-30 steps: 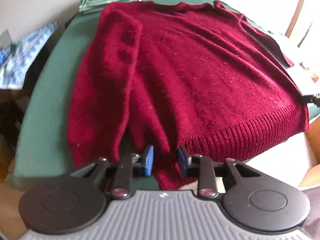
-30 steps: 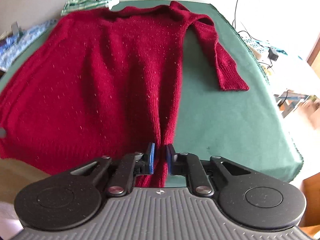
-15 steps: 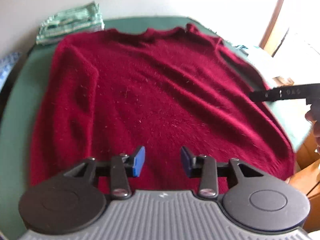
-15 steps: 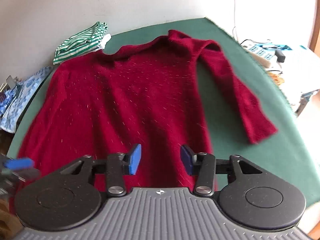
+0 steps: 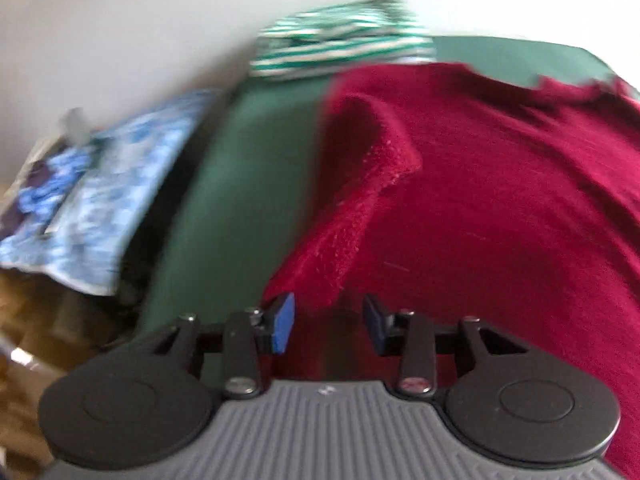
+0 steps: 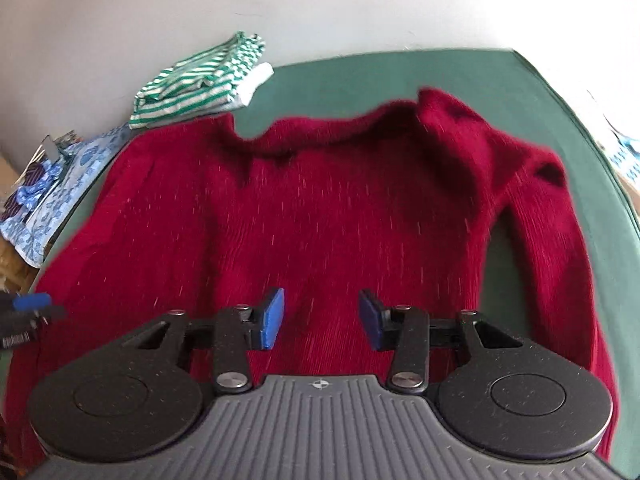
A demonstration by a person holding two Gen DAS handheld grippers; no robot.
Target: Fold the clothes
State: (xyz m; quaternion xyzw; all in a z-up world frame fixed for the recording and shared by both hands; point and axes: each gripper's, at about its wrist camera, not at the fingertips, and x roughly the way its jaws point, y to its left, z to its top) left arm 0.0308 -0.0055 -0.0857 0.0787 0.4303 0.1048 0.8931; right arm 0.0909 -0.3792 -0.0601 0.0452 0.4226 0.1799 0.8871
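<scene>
A: Looking down at the red sweater (image 6: pixel 320 208), I see it spread flat on the green tabletop (image 6: pixel 460 76), left sleeve (image 5: pixel 360 200) folded over its body.

B: And your tongs?

A: The left tongs (image 5: pixel 329 322) are opening over that sleeve's cuff, nothing pinched. The right tongs (image 6: pixel 320 318) stand apart above the hem, empty.

B: How will it handle?

A: I judge it soft, thick and floppy. I'd pinch the right sleeve (image 6: pixel 560 264) near its cuff; the knit should grip well.

fuzzy knit sweater (image 6: pixel 320 216); matt green tablecloth (image 6: pixel 460 76)
</scene>
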